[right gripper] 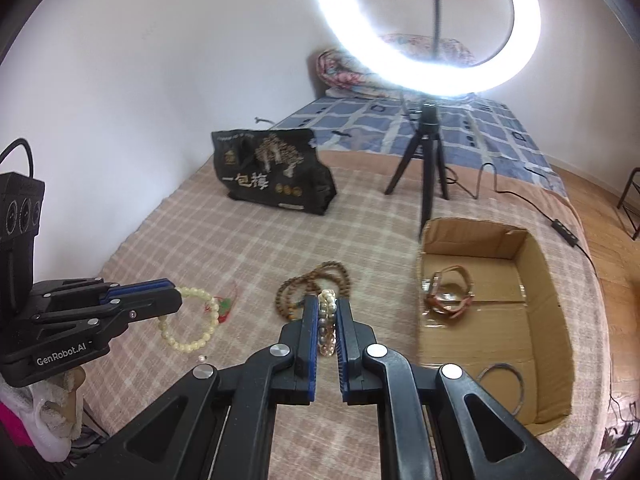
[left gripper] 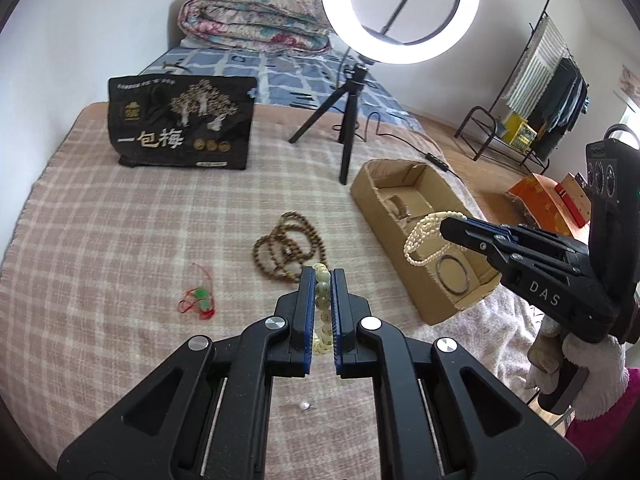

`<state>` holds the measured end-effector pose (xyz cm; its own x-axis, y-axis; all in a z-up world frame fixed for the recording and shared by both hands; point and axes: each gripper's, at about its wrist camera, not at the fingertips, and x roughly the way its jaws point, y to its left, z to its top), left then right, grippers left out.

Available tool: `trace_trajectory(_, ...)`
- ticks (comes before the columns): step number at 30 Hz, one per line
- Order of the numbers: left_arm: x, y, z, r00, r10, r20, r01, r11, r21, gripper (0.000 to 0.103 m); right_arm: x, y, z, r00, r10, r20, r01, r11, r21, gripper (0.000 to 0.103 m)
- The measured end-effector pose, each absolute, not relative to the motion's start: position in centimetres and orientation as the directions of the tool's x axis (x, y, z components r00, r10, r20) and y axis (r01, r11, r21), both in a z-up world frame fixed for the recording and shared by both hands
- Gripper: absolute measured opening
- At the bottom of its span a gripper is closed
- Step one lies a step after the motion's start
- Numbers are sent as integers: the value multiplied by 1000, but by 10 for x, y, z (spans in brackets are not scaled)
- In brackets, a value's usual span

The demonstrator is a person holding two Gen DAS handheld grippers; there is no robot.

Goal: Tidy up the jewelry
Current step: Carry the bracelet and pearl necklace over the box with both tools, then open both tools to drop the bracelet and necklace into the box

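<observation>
My left gripper [left gripper: 322, 276] is shut on a pale yellow-green bead bracelet [left gripper: 322, 300], held above the checked bedspread; it also shows in the right wrist view [right gripper: 192, 320]. My right gripper [right gripper: 327, 306] is shut on a white pearl bracelet [right gripper: 326, 328], which hangs over the cardboard box [left gripper: 404, 280] in the left wrist view [left gripper: 424, 240]. The box [right gripper: 556, 320] holds a brown bangle [right gripper: 450, 294] and a thin metal ring [right gripper: 502, 384]. A brown bead necklace [left gripper: 288, 246] and a red-cord green pendant [left gripper: 200, 298] lie on the bed.
A black snack bag [left gripper: 182, 128] stands at the back left. A ring light on a black tripod [left gripper: 348, 128] stands behind the box, its cable trailing right. A small loose pearl [left gripper: 305, 405] lies near me. A folded quilt [left gripper: 256, 20] lies far back.
</observation>
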<state>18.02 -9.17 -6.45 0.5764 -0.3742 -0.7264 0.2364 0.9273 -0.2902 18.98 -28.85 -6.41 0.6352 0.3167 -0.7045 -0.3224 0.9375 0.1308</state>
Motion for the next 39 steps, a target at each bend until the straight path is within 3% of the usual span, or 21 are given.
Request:
trace_trajectory(25,211,-225,-68,500,-501,-707,372,861,-347,5,227,-410,-75,670,174,-722,-133,985,114,6)
trace_trajectory(39,224,-268,-86,462,-512,-724,398,850,-346,5,247,-437,-90,657,169,-735,-100,986,137,6)
